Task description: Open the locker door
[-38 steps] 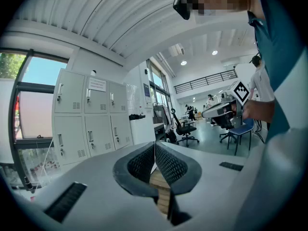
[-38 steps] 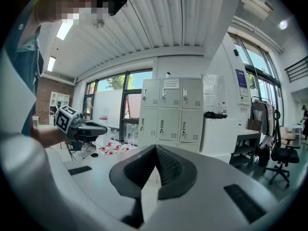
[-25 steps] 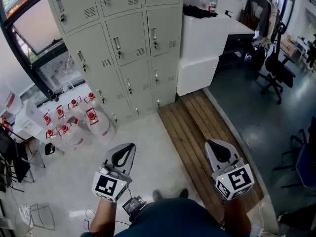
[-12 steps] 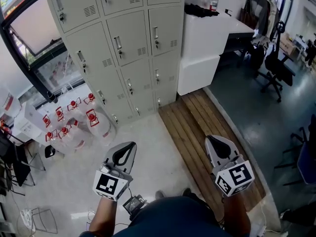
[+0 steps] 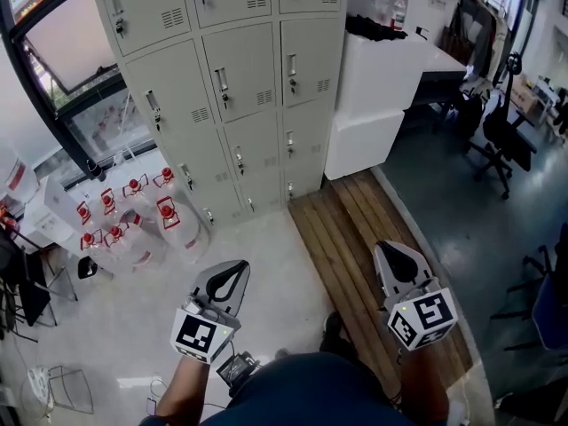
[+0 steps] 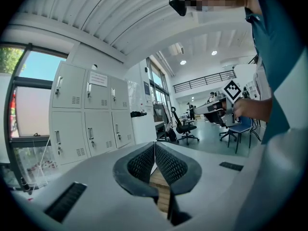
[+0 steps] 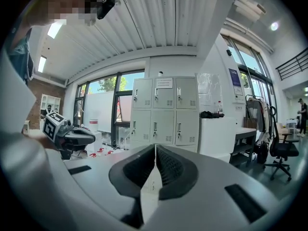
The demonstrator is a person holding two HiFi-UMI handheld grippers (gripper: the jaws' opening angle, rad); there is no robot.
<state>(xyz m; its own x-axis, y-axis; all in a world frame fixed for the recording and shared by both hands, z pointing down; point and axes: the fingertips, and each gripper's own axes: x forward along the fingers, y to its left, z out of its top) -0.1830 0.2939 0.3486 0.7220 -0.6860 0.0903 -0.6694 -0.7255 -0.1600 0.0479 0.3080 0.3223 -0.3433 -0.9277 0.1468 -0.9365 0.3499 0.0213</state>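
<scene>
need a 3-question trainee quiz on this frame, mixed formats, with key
1. True or false: one door of the lockers already stands open.
2. In the head view, what stands on the floor left of the lockers' base? A) jugs with red caps B) a toolbox C) a ladder
3. Fill in: the left gripper and right gripper each have their jaws ___, with nothing between them.

Key: 1 false, every door in view is closed; 2 A; 3 shut.
</scene>
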